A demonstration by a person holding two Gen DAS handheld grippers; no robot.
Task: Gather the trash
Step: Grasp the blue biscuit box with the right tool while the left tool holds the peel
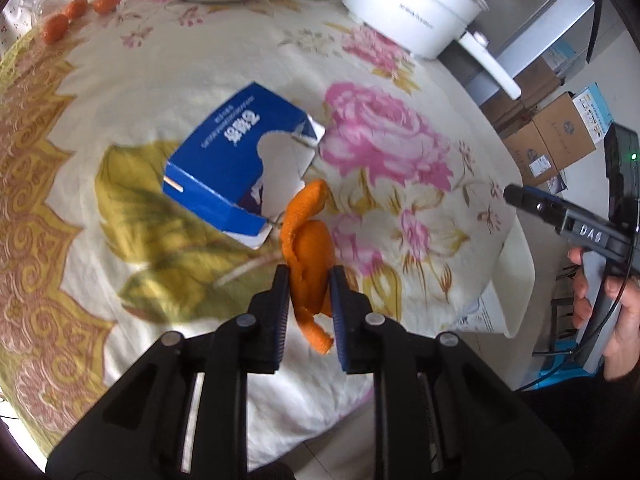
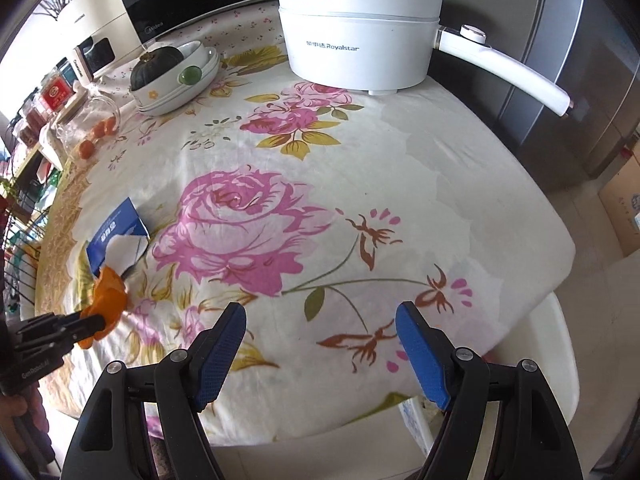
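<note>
An orange peel (image 1: pixel 306 264) is clamped betw. the pads of the left gripper (image 1: pixel 309 280), w/ the curled strip standing up out of the jaws and a loose tail hanging below them near the wrist cam. The peel's upper end is seen just beside the torn white opening of a blue carton (image 1: pixel 224 160), which lies flat on the floral tablecloth (image 1: pixel 400 80); whether peel and carton touch cannot be told. In the right wrist view the same peel (image 2: pixel 108 292) is seen pinched at the tip of the left gripper (image 2: pixel 94 326) at the picture's left edge, w/ the carton (image 2: pixel 110 232) just behind it. The right gripper (image 2: pixel 320 316) is held w/ jaws wide apart and nothing betw. them, over a bare part of the cloth near the table's edge, well apart from the peel. Its black body (image 1: pixel 576 224) is gripped by a hand (image 1: pixel 612 304) at the right of the left view. Further back on the table a white electric pot (image 2: pixel 360 40) w/ long handle, stacked white dishes (image 2: pixel 180 84) holding a dark squash (image 2: pixel 154 66), and small orange fruits (image 1: pixel 76 12) are seen.
</note>
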